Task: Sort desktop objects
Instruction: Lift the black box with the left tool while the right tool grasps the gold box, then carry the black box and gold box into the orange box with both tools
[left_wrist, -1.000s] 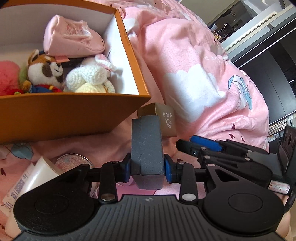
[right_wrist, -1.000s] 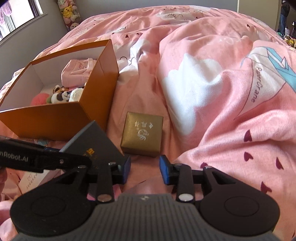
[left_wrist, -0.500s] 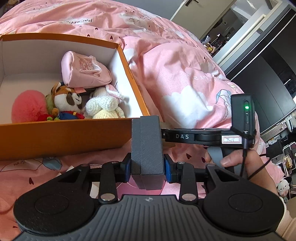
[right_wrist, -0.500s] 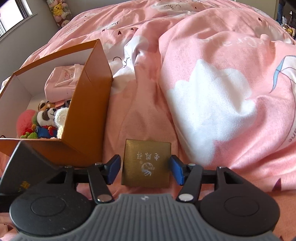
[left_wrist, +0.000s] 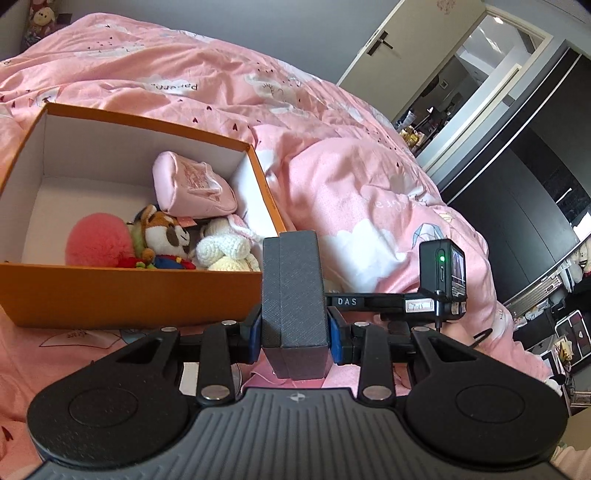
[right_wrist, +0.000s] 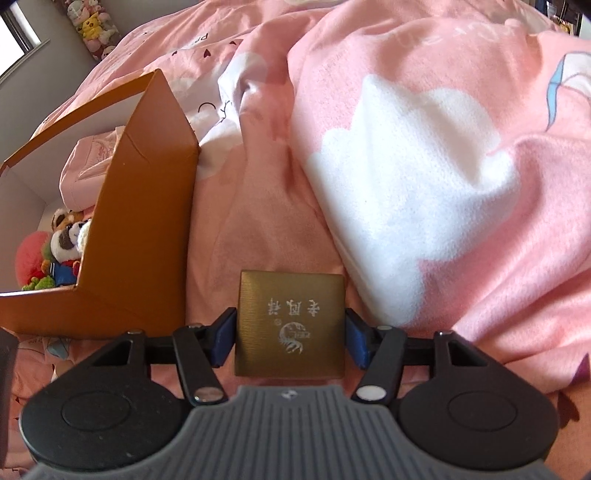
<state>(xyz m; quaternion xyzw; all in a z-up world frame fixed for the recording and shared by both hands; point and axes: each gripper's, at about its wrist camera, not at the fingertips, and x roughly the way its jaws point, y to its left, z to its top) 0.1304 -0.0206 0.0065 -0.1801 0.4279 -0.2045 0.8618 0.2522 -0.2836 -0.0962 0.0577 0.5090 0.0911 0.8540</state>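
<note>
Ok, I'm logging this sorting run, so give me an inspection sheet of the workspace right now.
Surface: pink duvet, rumpled, cloud print.
Job's things: dark grey box clamped in the left gripper; gold box lying on the duvet between the right gripper fingers; orange box open beside it.
Clutter: inside the orange box, a pink pouch, pink pompom, red panda plush, white crochet toy.
Grippers: left shut on the dark grey box; right open, pads straddling the gold box, contact unclear.
Cables: thin black cord by the right gripper's camera.
Surroundings: white door, dark wardrobe.
</note>
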